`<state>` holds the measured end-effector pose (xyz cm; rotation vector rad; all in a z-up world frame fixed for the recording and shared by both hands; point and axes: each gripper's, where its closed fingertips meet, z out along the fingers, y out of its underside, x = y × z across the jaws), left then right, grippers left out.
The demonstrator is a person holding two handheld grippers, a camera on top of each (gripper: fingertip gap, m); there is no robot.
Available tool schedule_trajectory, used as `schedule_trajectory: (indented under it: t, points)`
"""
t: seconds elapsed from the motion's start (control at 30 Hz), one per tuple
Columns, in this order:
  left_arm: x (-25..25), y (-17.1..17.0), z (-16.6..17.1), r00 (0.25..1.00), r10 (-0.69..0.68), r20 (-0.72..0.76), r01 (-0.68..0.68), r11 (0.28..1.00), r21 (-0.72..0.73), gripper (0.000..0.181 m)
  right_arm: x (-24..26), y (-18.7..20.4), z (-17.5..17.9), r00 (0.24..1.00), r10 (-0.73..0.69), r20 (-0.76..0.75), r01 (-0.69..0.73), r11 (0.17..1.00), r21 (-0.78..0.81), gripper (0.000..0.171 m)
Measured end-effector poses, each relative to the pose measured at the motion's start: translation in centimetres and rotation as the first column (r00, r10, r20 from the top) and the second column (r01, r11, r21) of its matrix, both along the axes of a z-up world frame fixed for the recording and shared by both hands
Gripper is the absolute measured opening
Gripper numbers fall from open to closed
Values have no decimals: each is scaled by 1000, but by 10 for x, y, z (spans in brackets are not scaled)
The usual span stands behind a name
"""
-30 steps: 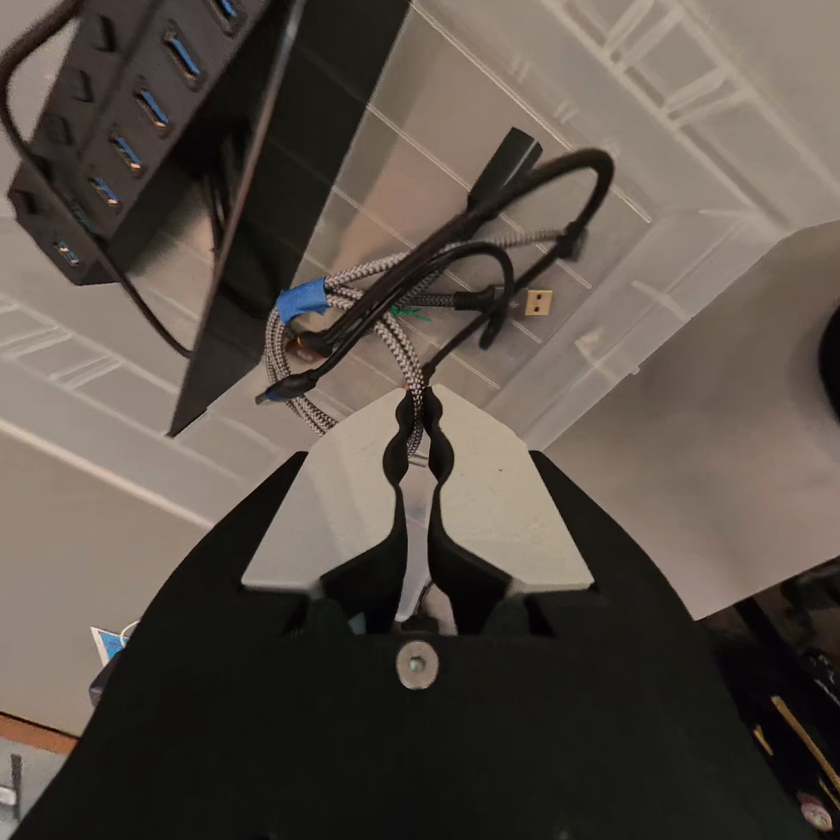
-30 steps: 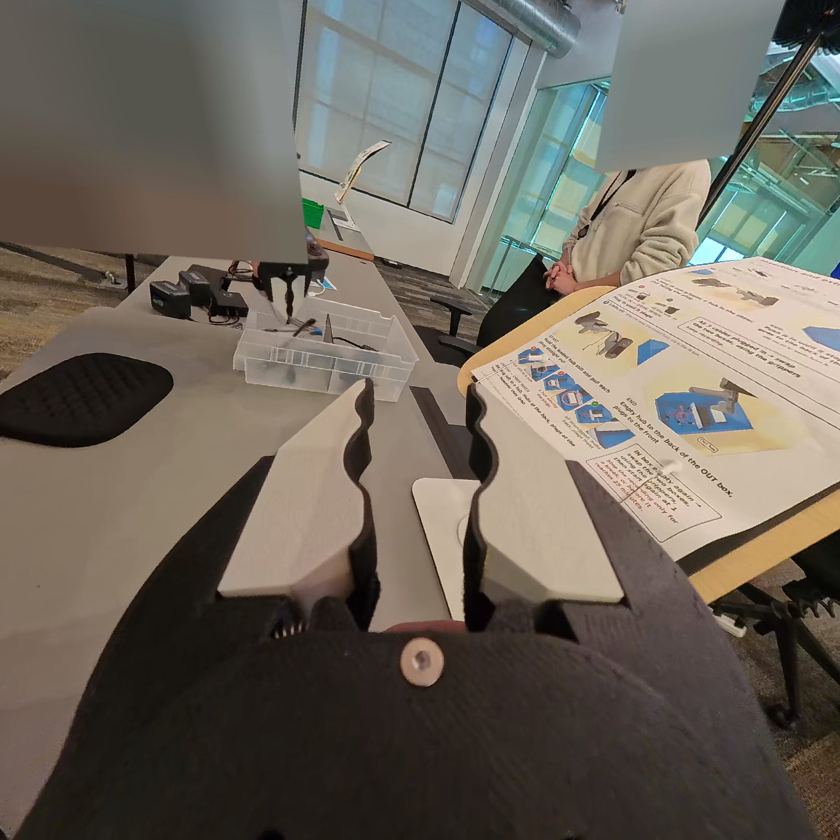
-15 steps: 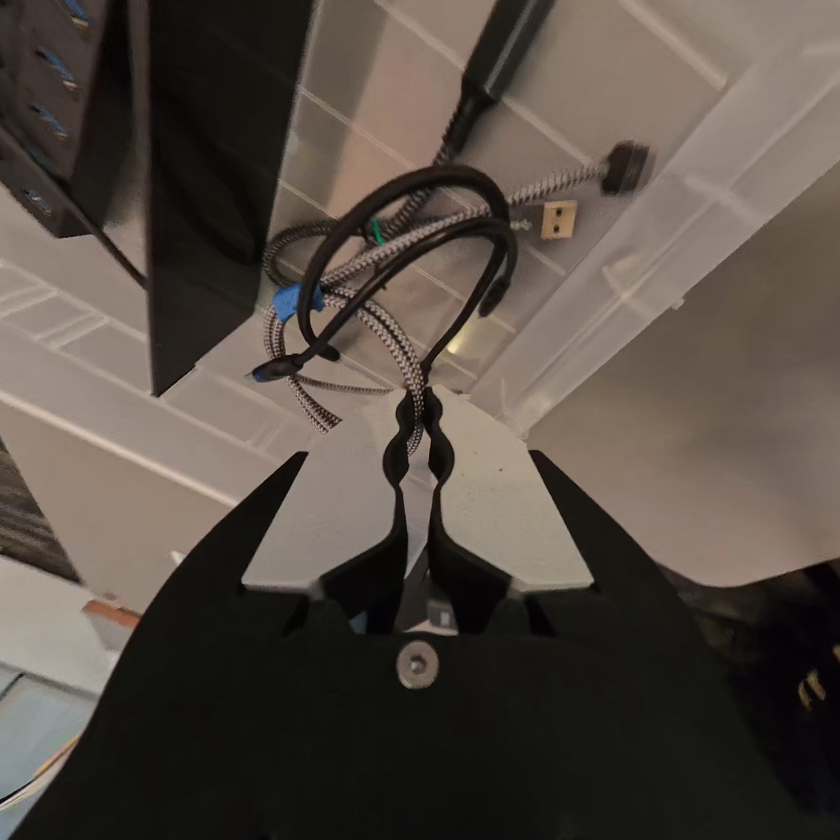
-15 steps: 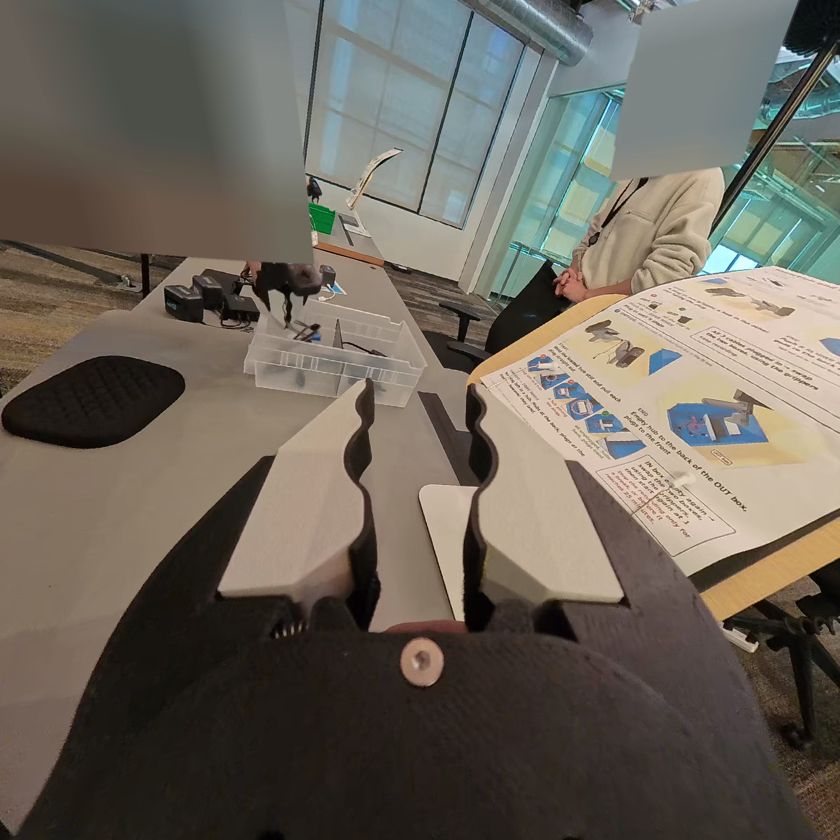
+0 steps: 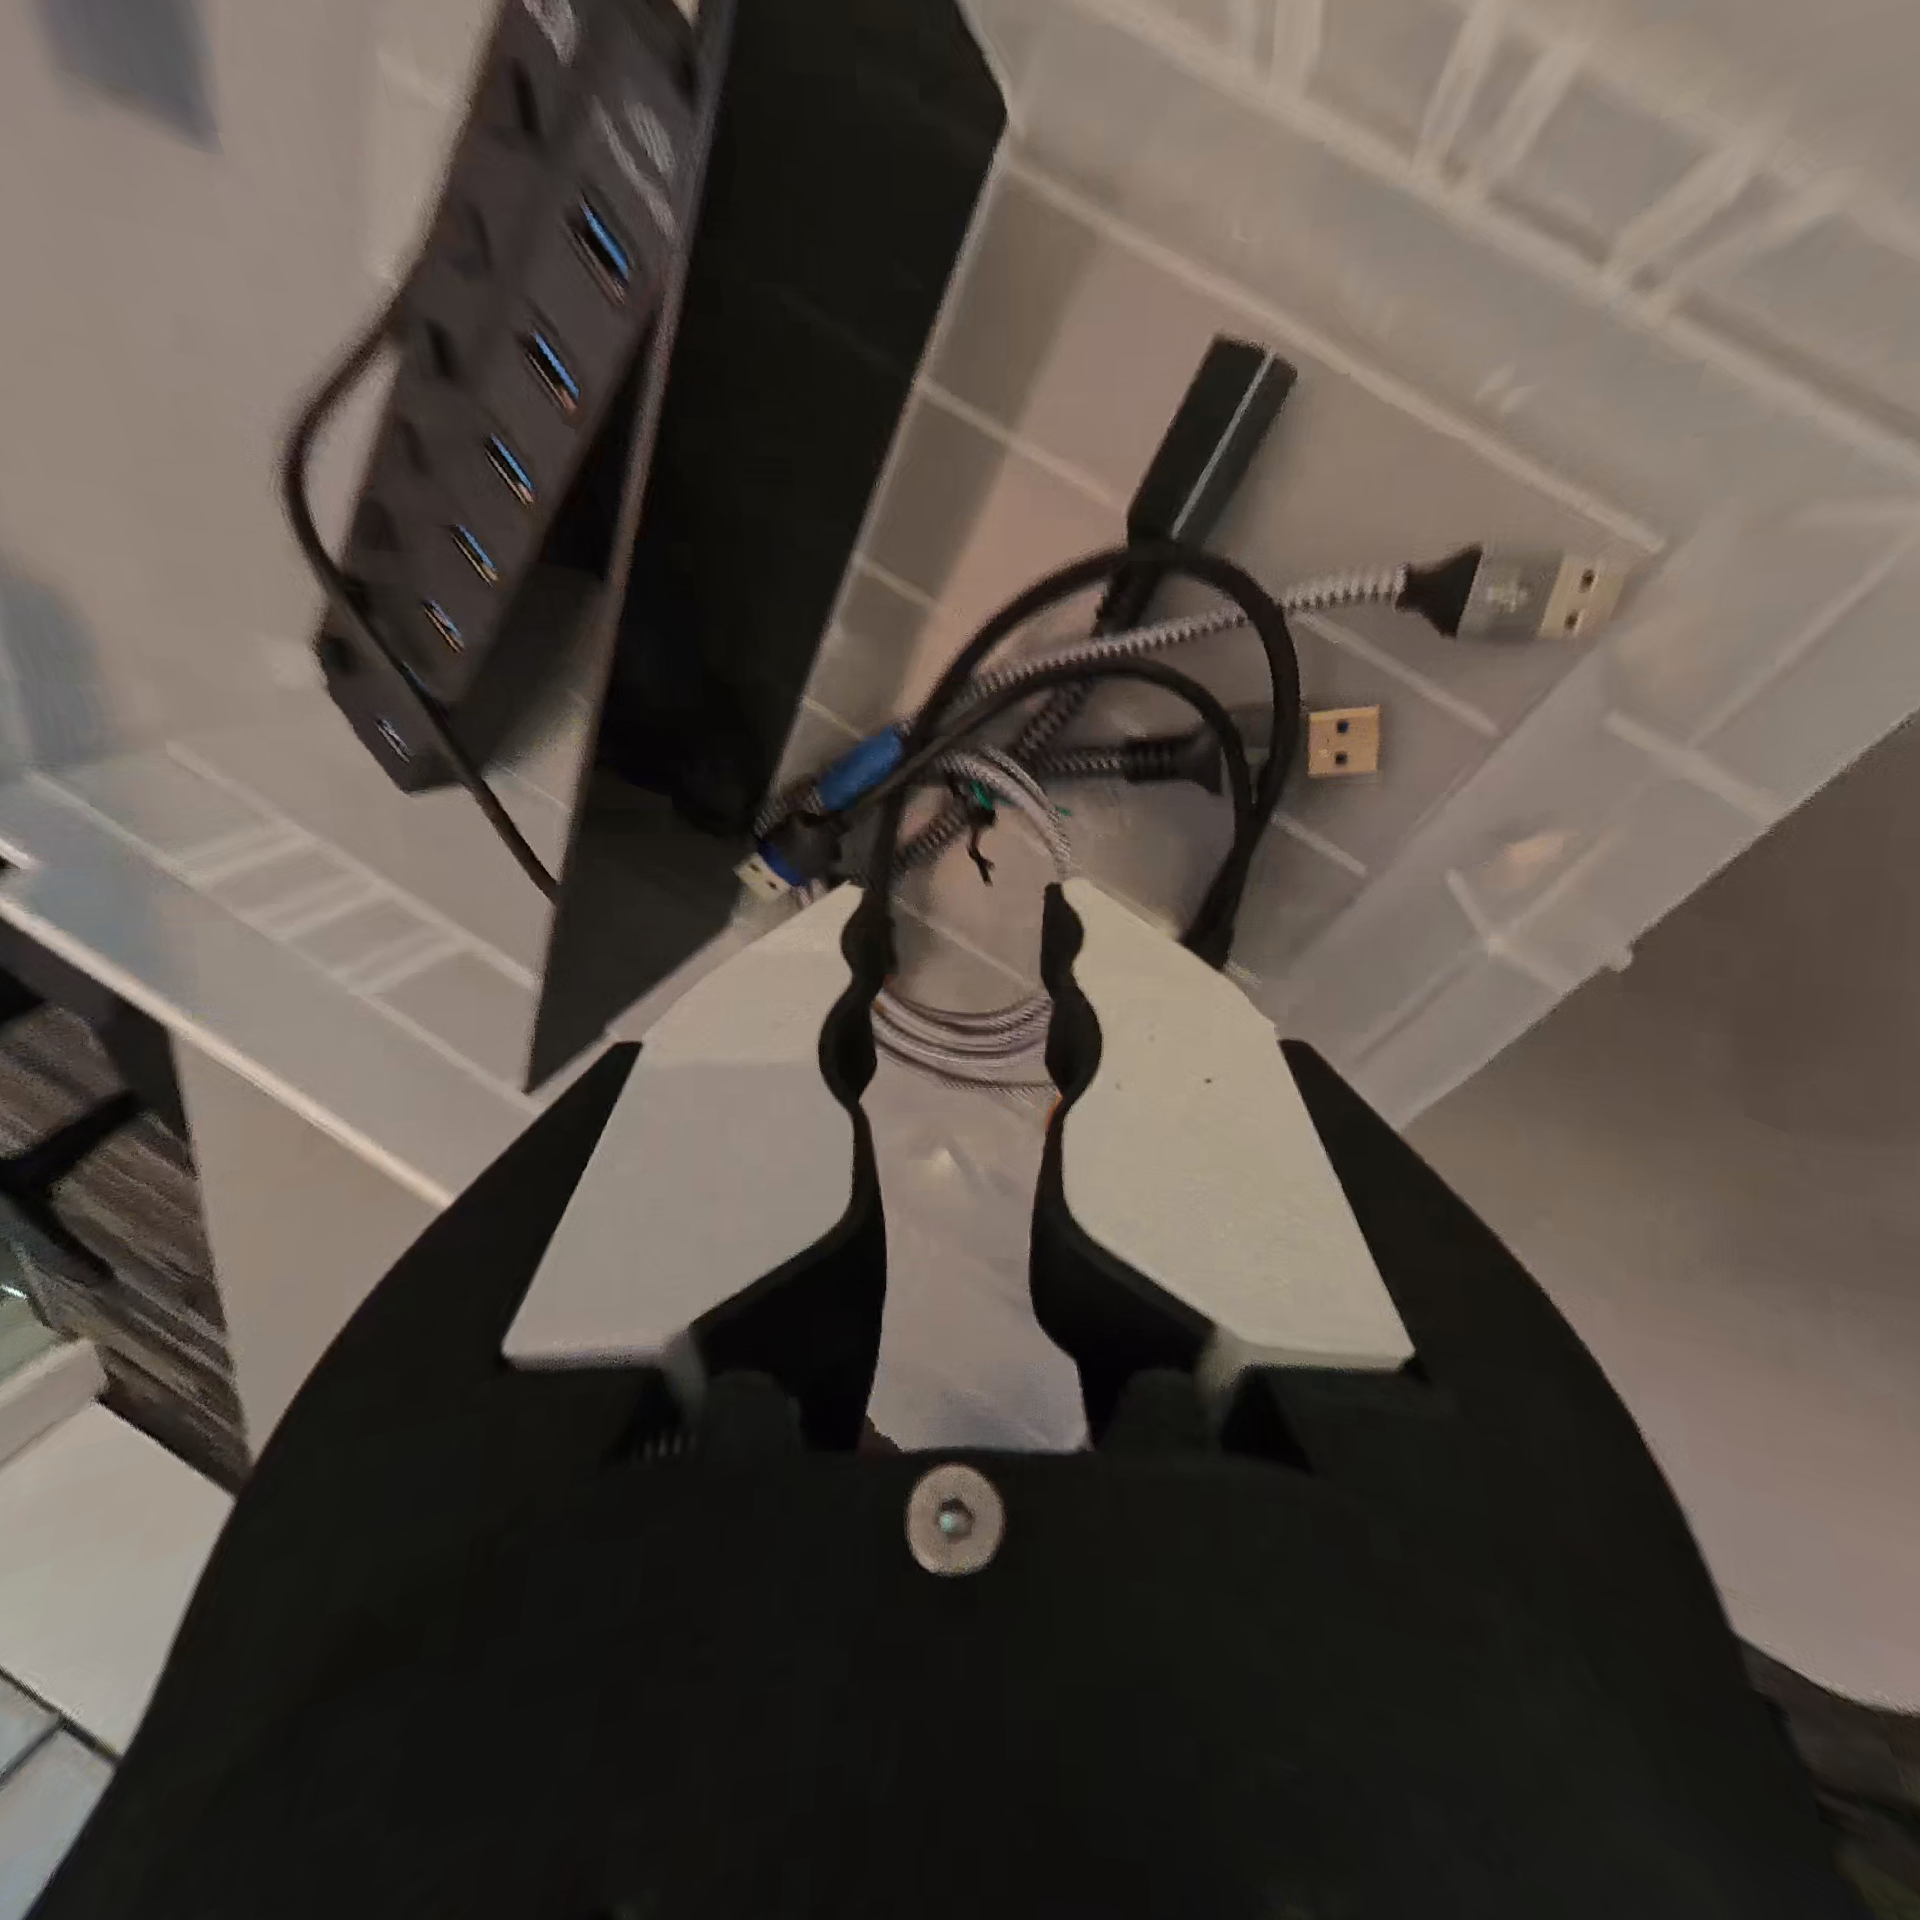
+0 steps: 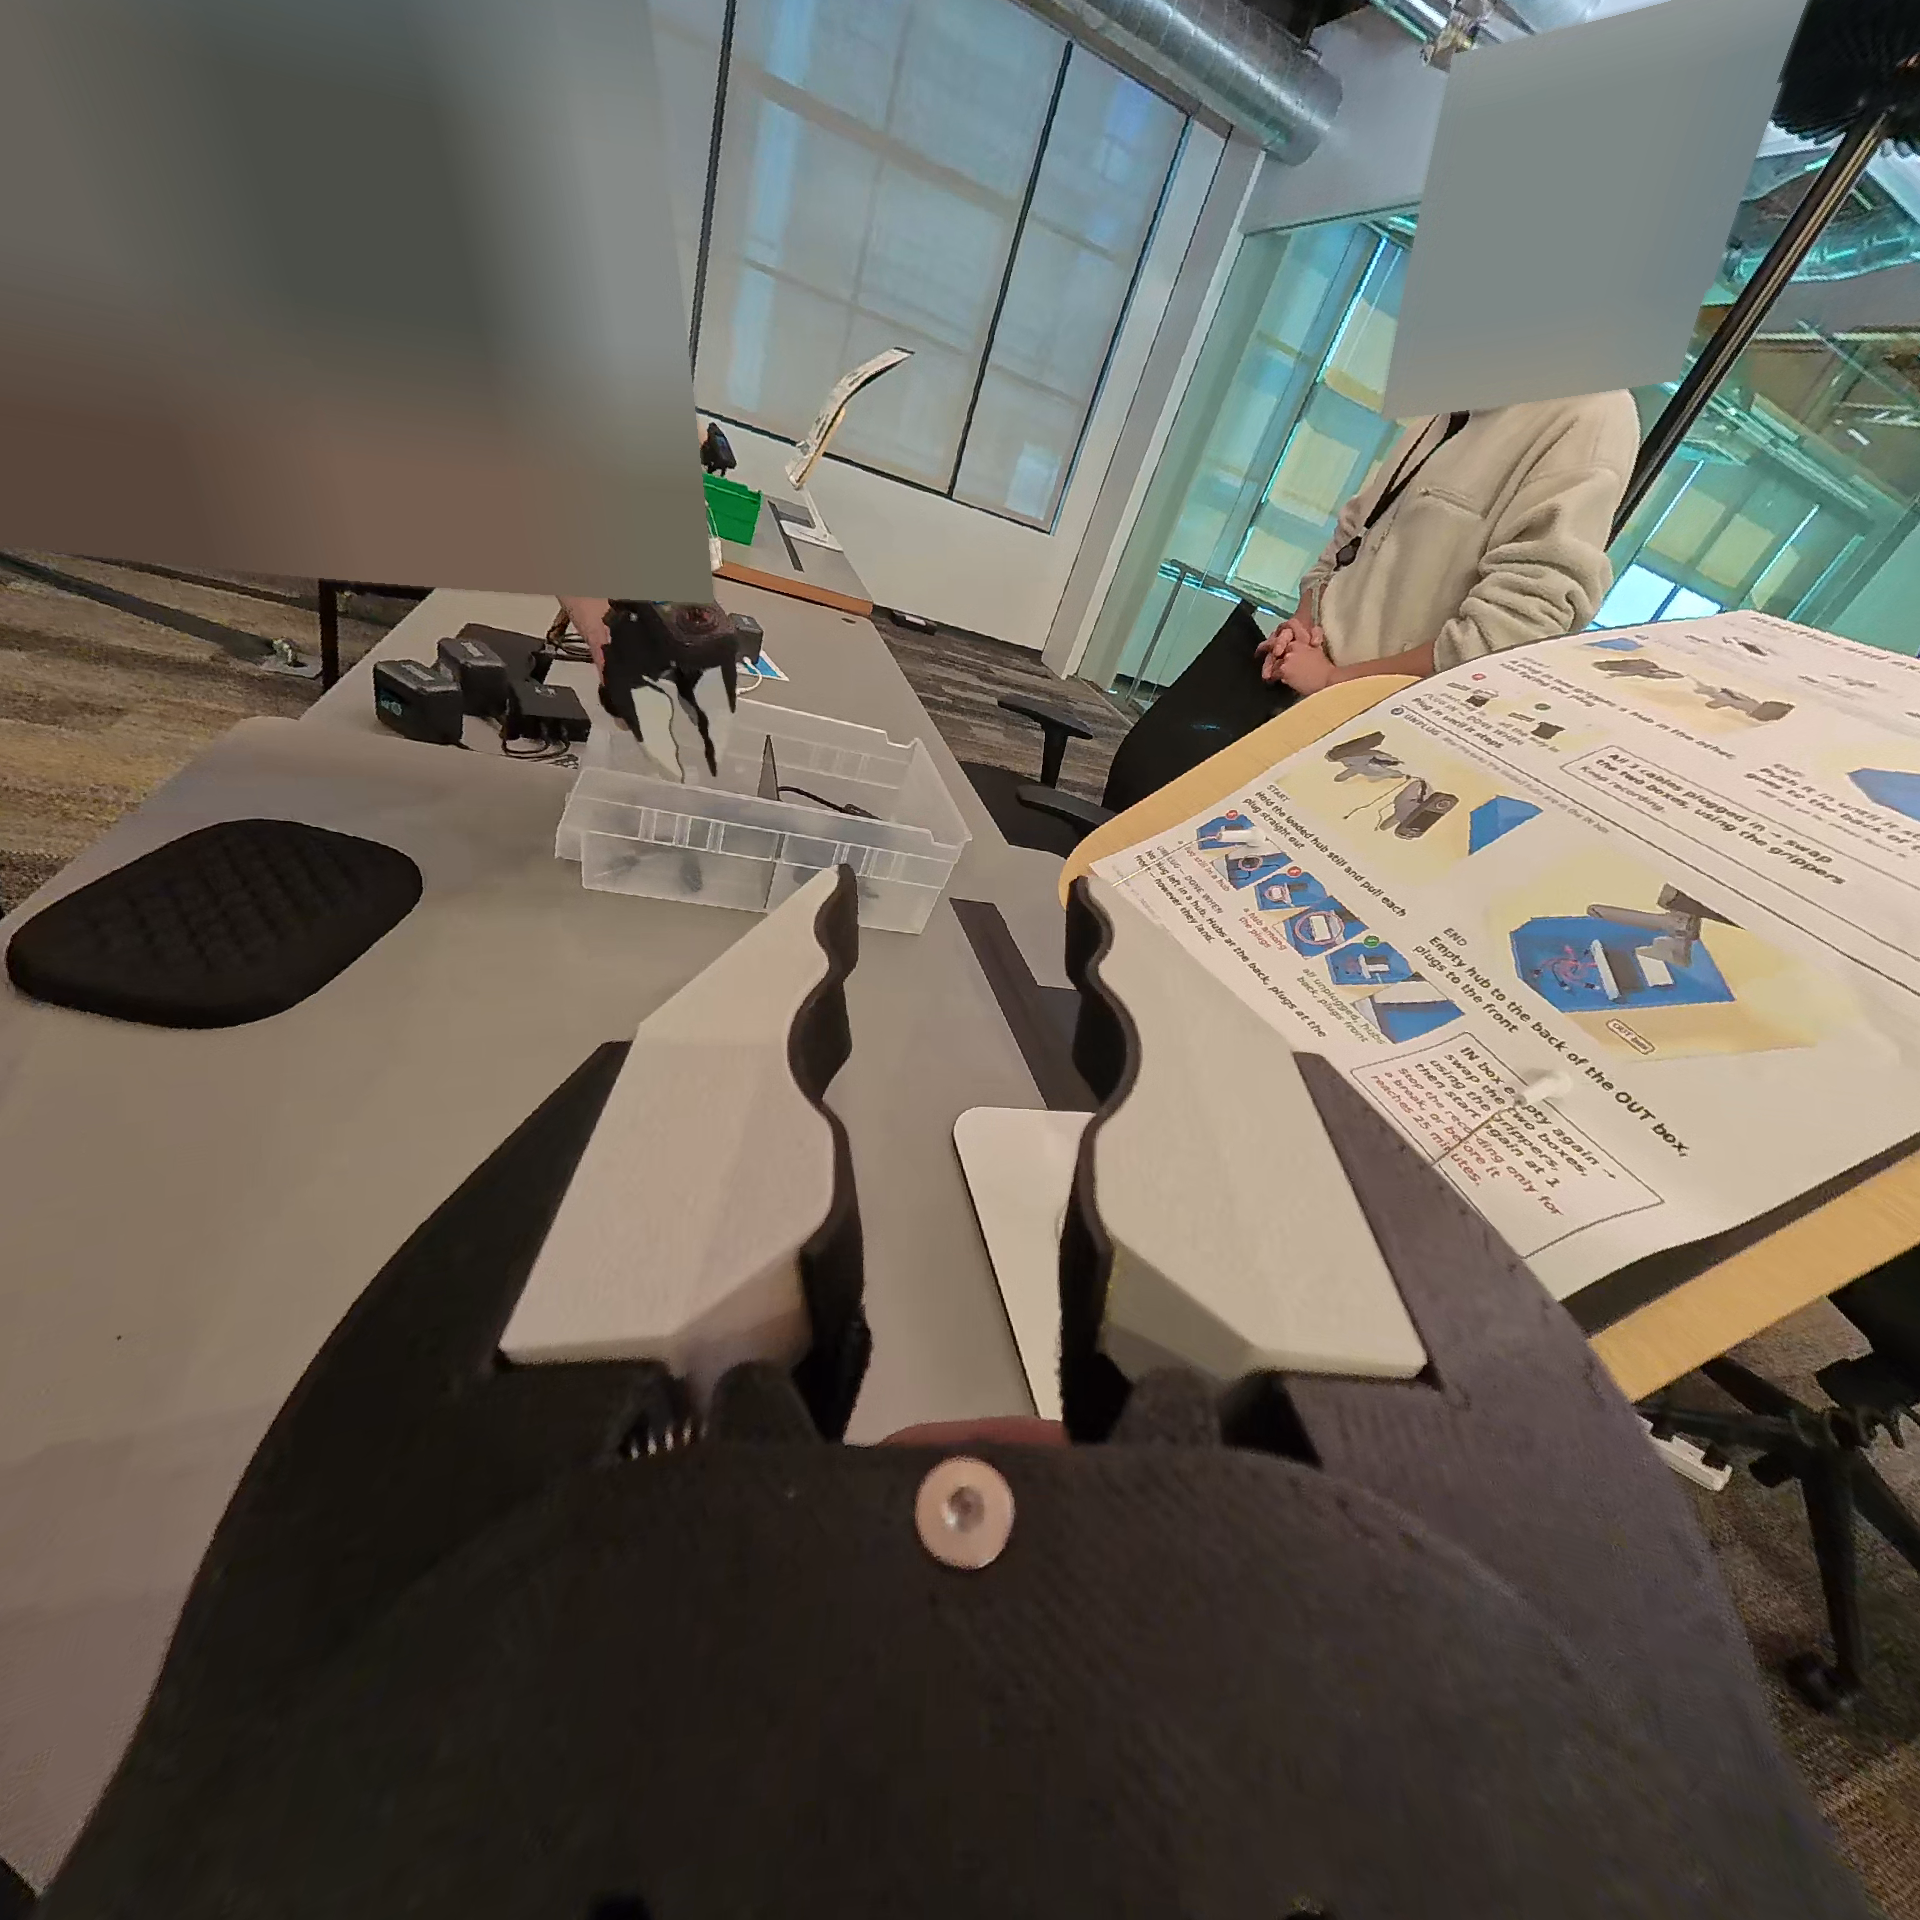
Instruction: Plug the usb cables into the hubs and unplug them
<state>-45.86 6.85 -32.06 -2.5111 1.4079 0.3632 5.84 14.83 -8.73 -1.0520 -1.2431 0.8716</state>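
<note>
Where left gripper pinched black cable — fingers now apart; right gripper unchanged — parted

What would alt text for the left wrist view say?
An open two-finger gripper hangs over a clear plastic bin holding a tangle of black and braided USB cables. A black multi-port USB hub sits behind a black divider to the left.

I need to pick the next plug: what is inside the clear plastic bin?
In the clear plastic bin lie tangled USB cables, two metal plugs showing, beside a black divider; a black USB hub sits past it. The left gripper's fingers cover the cables' lower loops.
</note>
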Motion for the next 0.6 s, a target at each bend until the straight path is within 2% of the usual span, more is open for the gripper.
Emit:
schedule_trajectory:
  t: [0.17,0.23,0.37,0.5,0.6]
  points:
    - [3,15,-5,996,-61,-65,62,998,18,28,-2,0,-2,1000,-1,12,1,1000,2,38]
    - [-1,24,-9,981,-130,-142,136,990,37,27,-3,0,-1,1000,1,8,-1,1000,0,38]
    - [-13,29,-25,921,-260,-289,257,965,-48,23,-5,1,-5,1000,0,20,0,1000,-4,38]
    - [-20,31,-32,900,-294,-322,282,956,-87,9,-5,2,-5,1000,-3,23,3,1000,-4,38]
    - [-16,31,-29,916,-285,-283,280,958,-58,4,-3,3,-5,1000,-5,19,5,1000,-8,38]
